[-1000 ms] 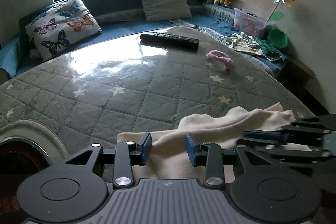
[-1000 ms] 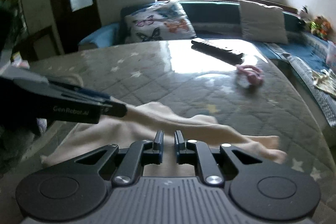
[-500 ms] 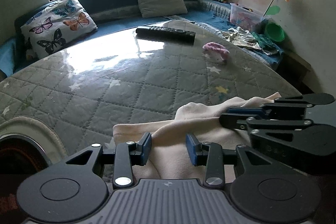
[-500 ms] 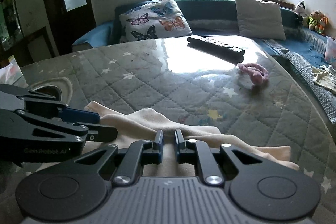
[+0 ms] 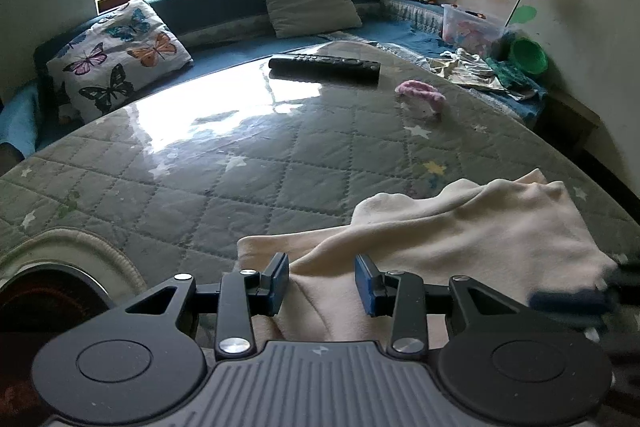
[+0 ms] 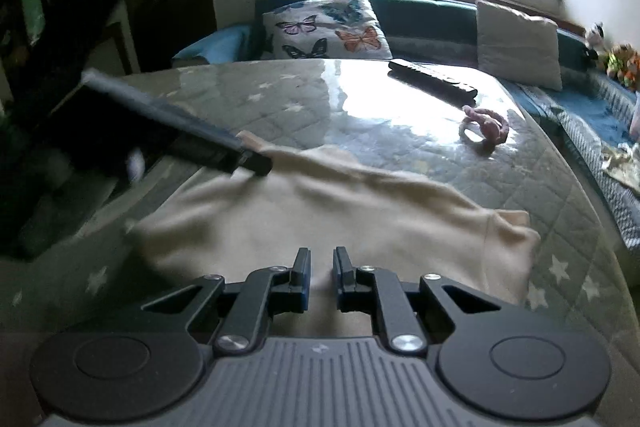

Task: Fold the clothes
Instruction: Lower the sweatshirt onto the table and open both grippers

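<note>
Near the front edge of the grey-green quilted, star-printed surface (image 5: 248, 183) lies the rumpled cream-coloured soft cloth garment (image 5: 460, 227). Left hand-held gripper (image 5: 322, 283) partly spread, blue pads either side of a raised fold, contact unclear; right hand-held gripper (image 6: 321, 273) nearly pressed together, pinching the garment's near edge. Farther back: long black remote control (image 5: 324, 65), small pink fabric piece (image 5: 420, 95).

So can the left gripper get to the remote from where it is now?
Probably yes. The table between the left gripper and the remote looks bare, though the cloth lies between its fingers, so it may drag along.
</note>
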A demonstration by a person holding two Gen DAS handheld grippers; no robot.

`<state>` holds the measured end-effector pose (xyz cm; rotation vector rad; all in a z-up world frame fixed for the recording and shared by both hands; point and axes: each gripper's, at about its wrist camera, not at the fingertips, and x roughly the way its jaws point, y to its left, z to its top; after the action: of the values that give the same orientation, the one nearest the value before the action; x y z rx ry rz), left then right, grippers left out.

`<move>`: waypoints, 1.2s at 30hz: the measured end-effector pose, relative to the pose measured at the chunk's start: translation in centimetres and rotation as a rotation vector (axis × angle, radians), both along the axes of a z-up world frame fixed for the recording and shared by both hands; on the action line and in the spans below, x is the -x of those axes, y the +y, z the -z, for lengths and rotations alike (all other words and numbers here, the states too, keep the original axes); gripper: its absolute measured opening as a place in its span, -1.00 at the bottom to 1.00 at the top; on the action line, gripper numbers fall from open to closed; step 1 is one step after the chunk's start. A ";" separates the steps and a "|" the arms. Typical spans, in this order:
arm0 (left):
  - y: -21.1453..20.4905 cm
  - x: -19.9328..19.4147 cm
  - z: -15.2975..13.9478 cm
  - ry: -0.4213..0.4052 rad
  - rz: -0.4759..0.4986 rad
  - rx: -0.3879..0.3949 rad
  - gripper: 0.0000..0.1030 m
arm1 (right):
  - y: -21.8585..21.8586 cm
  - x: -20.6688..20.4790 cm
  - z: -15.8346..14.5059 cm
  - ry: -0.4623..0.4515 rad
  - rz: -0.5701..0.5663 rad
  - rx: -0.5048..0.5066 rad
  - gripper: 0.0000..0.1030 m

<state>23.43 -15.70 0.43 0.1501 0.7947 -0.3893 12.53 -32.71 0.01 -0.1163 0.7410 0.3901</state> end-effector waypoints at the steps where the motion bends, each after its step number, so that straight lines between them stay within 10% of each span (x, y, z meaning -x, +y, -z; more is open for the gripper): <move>1: 0.1 0.1 -0.1 -0.002 -0.002 0.000 -0.23 | 0.3 0.7 0.0 -0.004 -0.014 0.016 -0.78; 19: 3.3 7.4 0.5 -0.030 0.006 -0.026 -0.05 | 1.0 3.3 0.3 -0.002 -0.041 0.009 -0.77; 36: 4.7 8.1 -0.2 -0.030 -0.068 -0.003 -0.02 | -6.5 4.2 -1.0 -0.048 0.235 -0.078 -0.77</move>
<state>15.30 -10.96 0.59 0.1314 0.7689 -0.3207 8.29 -39.16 1.06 0.0347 0.6826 0.1911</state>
